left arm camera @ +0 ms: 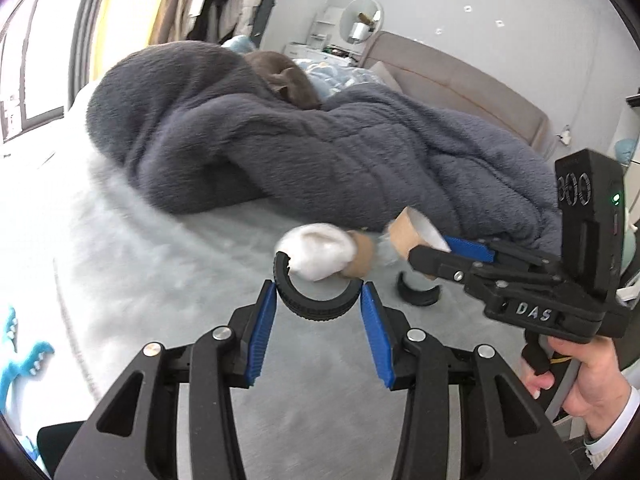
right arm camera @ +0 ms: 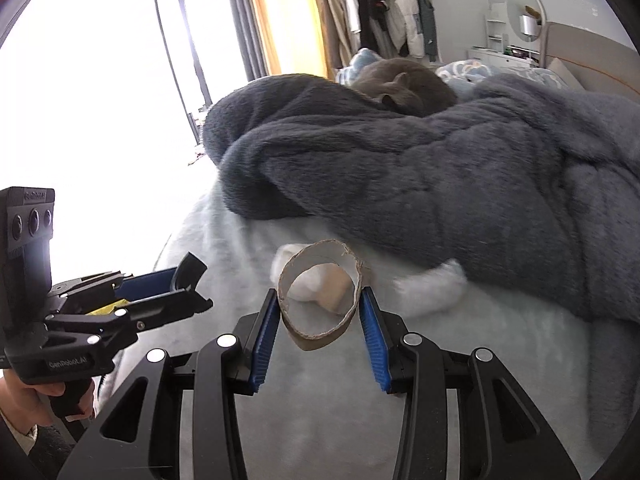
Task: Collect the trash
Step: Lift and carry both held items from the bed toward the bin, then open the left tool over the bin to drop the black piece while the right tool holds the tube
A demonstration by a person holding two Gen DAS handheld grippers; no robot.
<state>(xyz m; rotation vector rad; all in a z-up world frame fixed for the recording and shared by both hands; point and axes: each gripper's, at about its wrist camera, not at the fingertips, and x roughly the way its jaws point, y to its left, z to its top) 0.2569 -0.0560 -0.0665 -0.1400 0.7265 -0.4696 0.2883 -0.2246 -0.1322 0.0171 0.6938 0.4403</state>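
Observation:
My left gripper (left arm camera: 319,292) is shut on a black half-ring (left arm camera: 316,312), held curve-down between the blue pads. Just beyond it a white tissue wad (left arm camera: 316,254) lies against a short cardboard tube (left arm camera: 360,258) on the pale bed cover (left arm camera: 160,264). A second black curved piece (left arm camera: 418,294) lies to the right. My right gripper (right arm camera: 320,300) is shut on a squashed cardboard ring (right arm camera: 316,340); the same ring (left arm camera: 404,234) shows in the left wrist view in the right gripper (left arm camera: 428,246). Another white wad (right arm camera: 436,284) rests at the blanket's edge. The left gripper (right arm camera: 188,288) appears at left.
A thick dark grey blanket (left arm camera: 280,148) is heaped across the bed behind the trash, with a grey cat (right arm camera: 404,84) curled on top. A padded headboard (left arm camera: 460,76) stands far right, and a bright window (right arm camera: 100,100) lies left of the bed. A hand (left arm camera: 588,384) holds the right gripper's handle.

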